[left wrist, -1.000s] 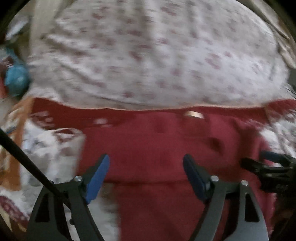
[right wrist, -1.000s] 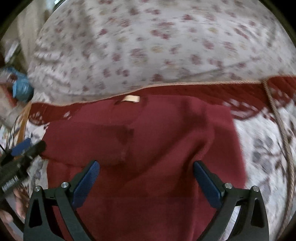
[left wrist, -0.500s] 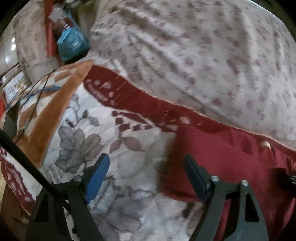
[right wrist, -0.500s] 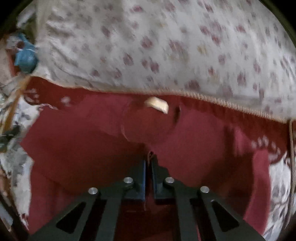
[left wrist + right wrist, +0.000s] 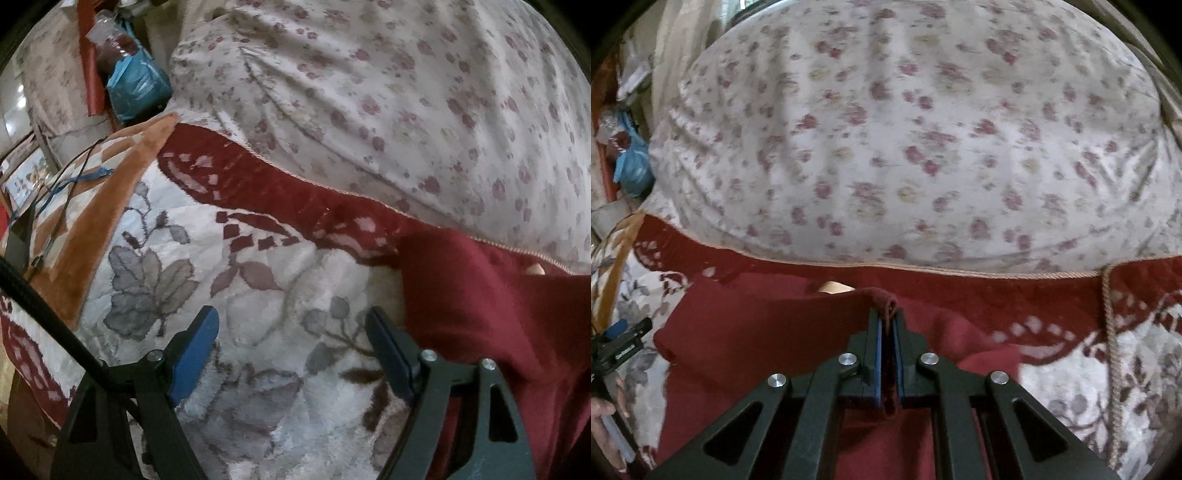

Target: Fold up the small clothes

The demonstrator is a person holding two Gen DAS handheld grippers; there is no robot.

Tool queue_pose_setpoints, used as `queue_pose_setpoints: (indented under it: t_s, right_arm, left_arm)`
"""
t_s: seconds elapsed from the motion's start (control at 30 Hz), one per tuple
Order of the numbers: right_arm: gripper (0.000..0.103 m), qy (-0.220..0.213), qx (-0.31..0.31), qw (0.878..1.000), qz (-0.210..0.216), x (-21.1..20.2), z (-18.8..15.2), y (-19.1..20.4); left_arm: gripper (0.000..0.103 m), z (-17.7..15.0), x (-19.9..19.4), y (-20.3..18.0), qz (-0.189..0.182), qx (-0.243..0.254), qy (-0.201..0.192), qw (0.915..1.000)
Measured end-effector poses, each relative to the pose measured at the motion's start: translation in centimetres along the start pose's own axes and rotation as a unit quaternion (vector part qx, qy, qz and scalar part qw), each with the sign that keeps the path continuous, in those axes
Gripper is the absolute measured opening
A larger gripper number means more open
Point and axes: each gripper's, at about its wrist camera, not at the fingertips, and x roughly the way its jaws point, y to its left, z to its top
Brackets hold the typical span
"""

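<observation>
A dark red garment (image 5: 768, 332) lies on a flowered blanket (image 5: 1108, 376), its pale label (image 5: 833, 286) at the far edge. My right gripper (image 5: 886, 314) is shut on a fold of the red garment and holds it raised above the rest of the cloth. In the left wrist view the garment (image 5: 491, 306) lies at the right. My left gripper (image 5: 291, 325) is open and empty over the blanket (image 5: 258, 295), just left of the garment's edge. The left gripper also shows at the left edge of the right wrist view (image 5: 617, 339).
A big flowered pillow (image 5: 916, 140) fills the far side behind the garment. A blue plastic bag (image 5: 136, 88) and clutter sit at the far left. An orange blanket border (image 5: 99, 206) and thin cables (image 5: 62, 177) lie at the left. A cord (image 5: 1110, 325) runs at the right.
My right gripper closed on a fold of the red garment and lifted it. My left gripper swung left off the garment and now hangs open over the blanket.
</observation>
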Motion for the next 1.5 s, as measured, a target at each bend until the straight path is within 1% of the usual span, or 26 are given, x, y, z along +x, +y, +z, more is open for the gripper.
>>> queue_pose_setpoints:
  t_s: [0.17, 0.23, 0.27, 0.3, 0.33, 0.37, 0.4, 0.47, 0.5, 0.53, 0.57, 0.63, 0.67, 0.7, 0.77, 0.83, 0.87, 0.9, 0.93, 0.97, 1.07, 1.17, 1.23, 1.37, 1.43, 1.5]
  right_arm:
    - [0.006, 0.013, 0.022, 0.998, -0.049, 1.2, -0.9, -3.2]
    - [0.006, 0.04, 0.024, 0.997, -0.057, 2.7, -1.5, -3.9]
    - [0.008, 0.063, 0.024, 0.996, -0.062, 3.8, -1.9, -4.2]
    - [0.01, 0.075, 0.028, 0.994, -0.069, 4.3, -2.1, -4.3]
    - [0.014, 0.082, 0.032, 0.993, -0.077, 4.6, -2.2, -4.5]
    - [0.026, 0.082, 0.04, 0.993, -0.081, 4.4, -2.3, -4.5]
    - [0.041, 0.072, 0.052, 0.993, -0.075, 3.9, -2.2, -4.4]
    - [0.055, 0.045, 0.069, 0.996, -0.033, 2.6, -1.6, -3.4]
    - [0.057, 0.038, 0.066, 0.997, -0.007, 2.4, -1.1, -2.4]
    - [0.057, 0.037, 0.056, 0.998, 0.019, 2.4, -0.7, -1.1]
    - [0.057, 0.04, 0.037, 0.997, 0.057, 2.7, -0.1, 0.9]
    - [0.057, 0.05, 0.002, 0.993, 0.107, 3.9, 0.6, 4.7]
    - [0.057, 0.055, -0.016, 0.991, 0.121, 4.7, 0.9, 6.6]
    - [0.057, 0.059, -0.033, 0.989, 0.134, 5.5, 0.9, 8.3]
    - [0.057, 0.073, -0.072, 0.982, 0.158, 7.7, 0.9, 12.2]
    - [0.05, 0.091, -0.095, 0.978, 0.16, 9.9, 0.6, 14.7]
    - [0.039, 0.108, -0.105, 0.975, 0.161, 11.7, 0.2, 16.3]
    - [0.036, 0.119, -0.109, 0.974, 0.16, 12.8, 0.0, 17.0]
    - [0.036, 0.128, -0.114, 0.973, 0.152, 14.3, -0.2, 17.8]
    - [0.036, 0.126, -0.118, 0.975, 0.14, 15.1, -0.4, 18.4]
    - [0.037, 0.106, -0.114, 0.982, 0.108, 16.9, 0.2, 18.6]
    - [0.039, 0.119, -0.085, 0.983, 0.113, 17.2, 0.6, 17.9]
    - [0.04, 0.114, -0.08, 0.983, 0.117, 15.7, 0.6, 17.3]
    - [0.041, 0.091, -0.086, 0.984, 0.128, 10.5, -0.3, 15.6]
    - [0.041, 0.084, -0.088, 0.984, 0.129, 8.8, -1.1, 14.8]
    - [0.041, 0.084, -0.091, 0.985, 0.12, 8.0, -2.1, 14.0]
  left_arm:
    - [0.081, -0.2, -0.1, -0.7, -0.008, 0.013, 0.001, 0.9999]
    - [0.081, -0.3, -0.1, -1.0, -0.009, 0.017, 0.0, 0.9998]
    - [0.081, -0.3, -0.1, -1.0, -0.011, 0.017, 0.001, 0.9998]
    - [0.081, -0.3, -0.2, -1.0, -0.014, 0.017, 0.001, 0.9998]
    - [0.081, -0.3, -0.4, -1.0, -0.021, 0.013, -0.001, 0.9997]
    - [0.081, -0.2, -0.5, -0.9, -0.027, 0.009, -0.004, 0.9996]
    - [0.081, -0.2, -0.7, -0.8, -0.033, 0.005, -0.007, 0.9994]
    - [0.081, 0.0, -1.1, -1.0, -0.049, -0.004, -0.016, 0.9987]
    - [0.081, 0.1, -1.2, -1.2, -0.056, -0.005, -0.017, 0.9983]
    - [0.082, 0.2, -1.2, -1.6, -0.066, -0.003, -0.017, 0.9976]
    - [0.082, 0.2, -1.1, -1.9, -0.072, -0.001, -0.015, 0.9973]
    - [0.082, 0.2, -0.7, -2.9, -0.085, 0.008, -0.002, 0.9963]
    - [0.082, 0.1, -0.5, -3.3, -0.09, 0.013, 0.004, 0.9959]
    - [0.082, -0.1, -0.2, -3.7, -0.089, 0.02, 0.01, 0.9957]
    - [0.082, -0.6, 0.5, -4.6, -0.06, 0.047, 0.02, 0.9969]
    - [0.082, -1.0, 1.2, -5.0, -0.029, 0.07, 0.029, 0.9967]
    - [0.083, -1.2, 1.6, -5.1, -0.017, 0.077, 0.034, 0.9963]
    - [0.083, -1.3, 2.0, -5.0, -0.014, 0.079, 0.04, 0.996]
    - [0.082, -1.3, 2.2, -4.7, -0.017, 0.074, 0.044, 0.9961]
    - [0.083, -1.3, 2.4, -4.5, -0.02, 0.068, 0.047, 0.9964]
    - [0.083, -1.2, 3.0, -4.1, -0.02, 0.062, 0.055, 0.9964]
    - [0.083, -1.2, 3.0, -4.2, -0.02, 0.06, 0.057, 0.9964]
    - [0.083, -1.1, 2.9, -4.2, -0.019, 0.061, 0.052, 0.9966]
    - [0.082, -0.9, 2.0, -4.2, -0.007, 0.061, 0.033, 0.9975]
    - [0.083, -0.9, 1.4, -4.5, 0.005, 0.065, 0.02, 0.9977]
    - [0.083, -0.9, 0.9, -4.8, 0.012, 0.07, 0.01, 0.9974]
